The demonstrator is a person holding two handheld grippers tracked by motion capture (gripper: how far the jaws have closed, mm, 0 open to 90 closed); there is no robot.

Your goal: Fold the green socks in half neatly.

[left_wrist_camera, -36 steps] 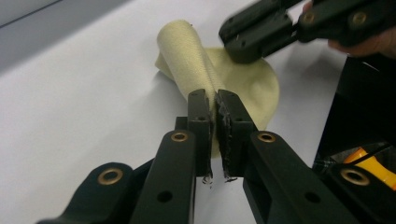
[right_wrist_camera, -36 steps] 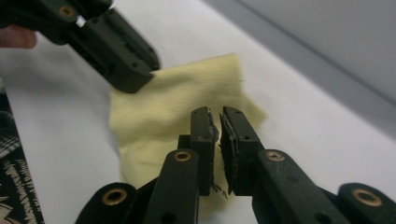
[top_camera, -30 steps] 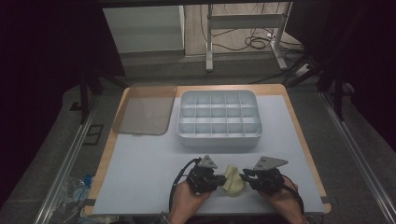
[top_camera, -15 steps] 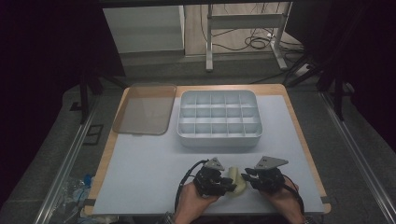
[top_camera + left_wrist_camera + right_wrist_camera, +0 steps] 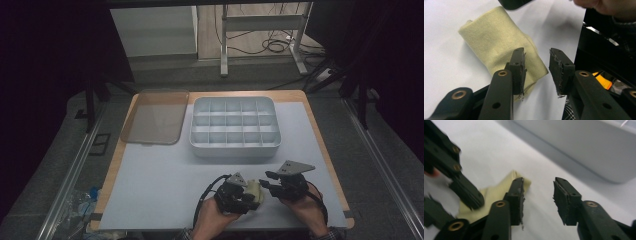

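left tool [image 5: 537, 71]: jaws just parted, off yellow cloth [image 5: 499, 45] | right tool [image 5: 537, 200]: opening, empty

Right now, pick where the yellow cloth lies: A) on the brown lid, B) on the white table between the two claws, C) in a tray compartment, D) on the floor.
B: the cloth lies folded on the table, between the left claw and right claw, short of the tray.
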